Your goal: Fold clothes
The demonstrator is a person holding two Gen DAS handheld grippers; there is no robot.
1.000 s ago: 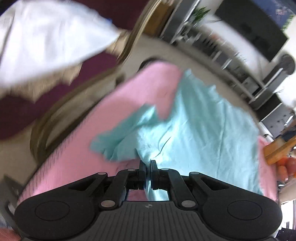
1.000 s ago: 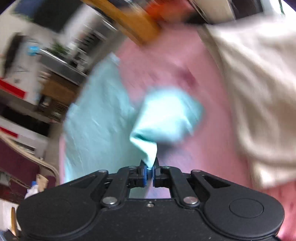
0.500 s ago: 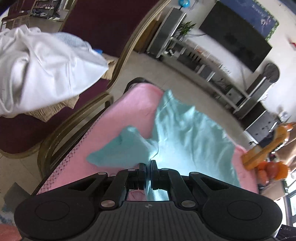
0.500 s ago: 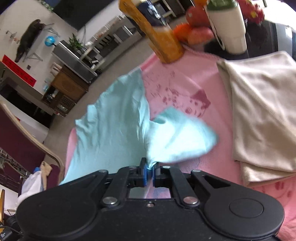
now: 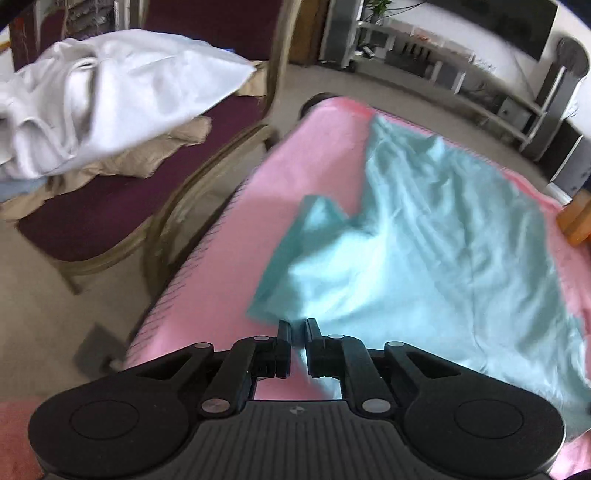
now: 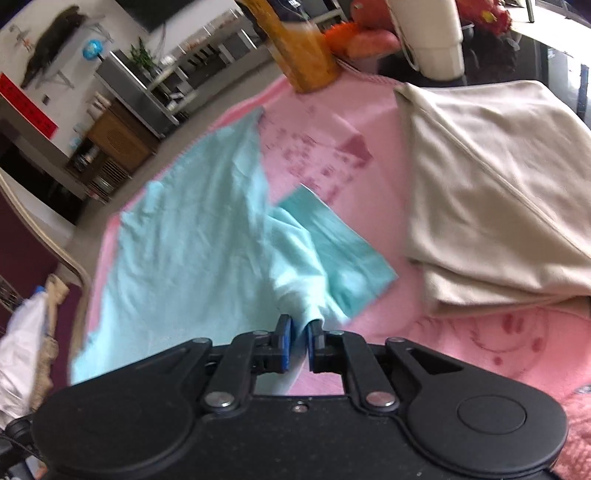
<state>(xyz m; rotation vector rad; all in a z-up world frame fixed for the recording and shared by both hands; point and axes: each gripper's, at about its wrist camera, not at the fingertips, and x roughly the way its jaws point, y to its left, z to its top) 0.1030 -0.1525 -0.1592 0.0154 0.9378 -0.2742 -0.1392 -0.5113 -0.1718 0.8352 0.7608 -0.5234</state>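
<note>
A light teal shirt (image 5: 436, 236) lies spread on the pink blanket (image 5: 229, 266), its sleeve folded inward. In the left wrist view my left gripper (image 5: 298, 328) sits at the shirt's near edge. Its jaws are opening, a narrow gap shows, and the cloth's edge lies loose between them. In the right wrist view the same teal shirt (image 6: 192, 236) has its other sleeve (image 6: 343, 254) folded over. My right gripper (image 6: 299, 326) is opening too. A bunched fold of cloth still rests between its blue-padded fingers (image 6: 285, 332).
A folded beige garment (image 6: 491, 192) lies on the pink blanket (image 6: 461, 339) to the right. An orange box (image 6: 299, 48), a white jug (image 6: 428, 33) and fruit stand at the far end. A maroon chair (image 5: 110, 206) on the left holds a white garment (image 5: 110, 92).
Both grippers pulled back toward the near edge and rolled. Their jaws, pinched on the teal cloth before, now show a gap. The lifted sleeves have dropped flatter onto the shirt.
</note>
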